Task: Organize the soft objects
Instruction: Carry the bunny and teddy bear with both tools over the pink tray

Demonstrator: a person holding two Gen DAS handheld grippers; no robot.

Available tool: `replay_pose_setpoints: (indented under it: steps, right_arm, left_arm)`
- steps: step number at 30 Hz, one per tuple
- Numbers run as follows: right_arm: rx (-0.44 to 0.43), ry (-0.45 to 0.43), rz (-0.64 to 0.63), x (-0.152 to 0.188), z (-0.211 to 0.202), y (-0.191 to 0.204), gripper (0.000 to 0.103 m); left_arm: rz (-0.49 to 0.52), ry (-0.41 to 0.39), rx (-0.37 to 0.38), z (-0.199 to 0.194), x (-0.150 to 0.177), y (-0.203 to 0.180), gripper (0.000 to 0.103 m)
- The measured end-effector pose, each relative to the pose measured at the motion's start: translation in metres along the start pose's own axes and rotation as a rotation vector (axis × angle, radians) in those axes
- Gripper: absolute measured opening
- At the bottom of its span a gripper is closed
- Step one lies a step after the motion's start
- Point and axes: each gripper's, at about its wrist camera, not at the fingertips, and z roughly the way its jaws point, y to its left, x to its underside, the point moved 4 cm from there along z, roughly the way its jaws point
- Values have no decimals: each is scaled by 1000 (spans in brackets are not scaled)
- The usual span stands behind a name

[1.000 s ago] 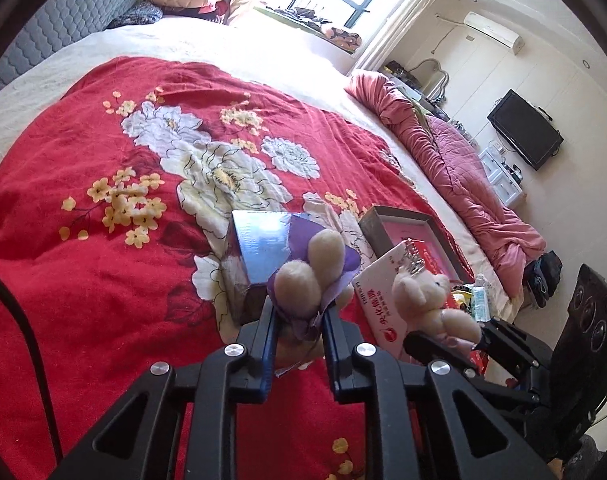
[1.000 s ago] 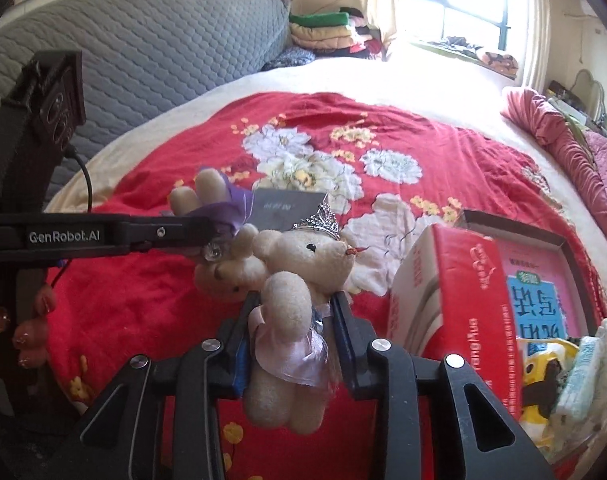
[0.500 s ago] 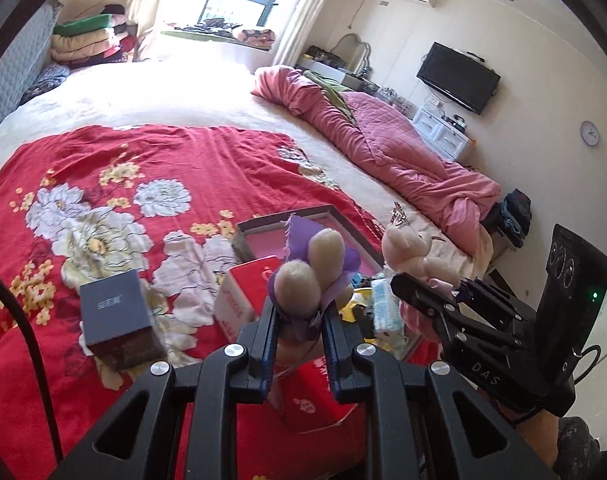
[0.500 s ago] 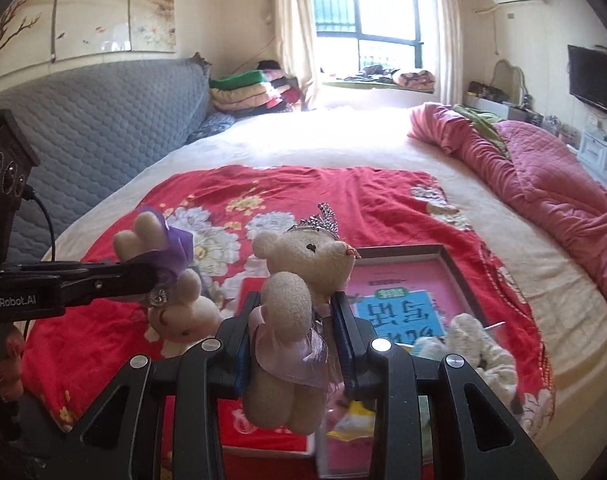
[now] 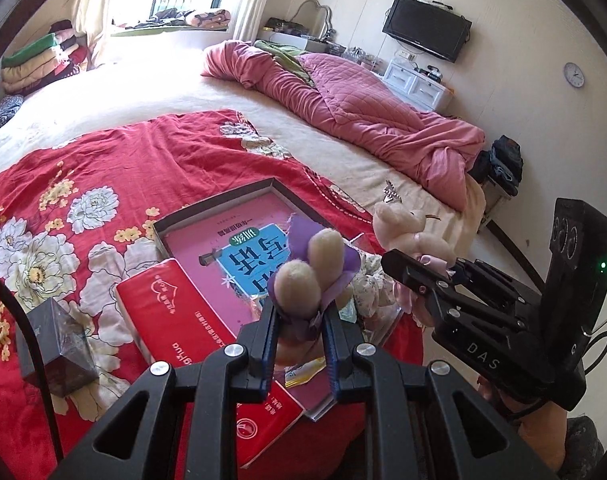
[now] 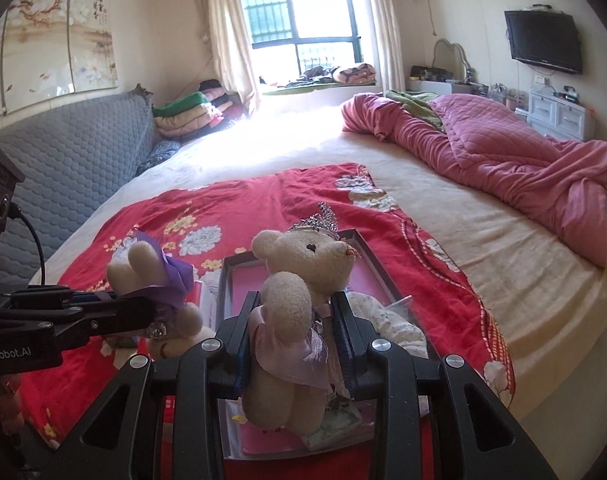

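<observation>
Sunlit bed (image 6: pixel 483 264) below; my left tongs (image 5: pixel 299 316) clamp the purple-bowed plush (image 5: pixel 303 276), right tongs (image 6: pixel 295 320) clamp the crowned bear (image 6: pixel 299 280). I should lower both gently into the open box (image 5: pixel 223 204) near the bed's foot edge.

Cloth, plush and glossy card on the bed

The crowned teddy bear (image 6: pixel 303 276) was matt cream plush in a sheer satin skirt; the red floral blanket (image 5: pixel 115 168) looked soft cloth, the pink quilt (image 6: pixel 503 160) stitched, the red box (image 5: pixel 191 344) glossy card.
</observation>
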Motion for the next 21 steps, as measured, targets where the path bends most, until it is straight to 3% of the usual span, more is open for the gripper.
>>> replay_pose_setpoints:
  steps: [7, 14, 21]
  right_arm:
    - [5, 65, 42, 16, 28, -20, 36]
    - [-10, 121, 75, 30, 57, -32, 37]
    - [-26, 140, 66, 35, 77, -33, 47]
  left_arm:
    - [5, 69, -23, 39, 2, -3, 21]
    - [-16, 83, -45, 55, -8, 7, 21]
    - [-59, 87, -100, 71, -21, 28, 24]
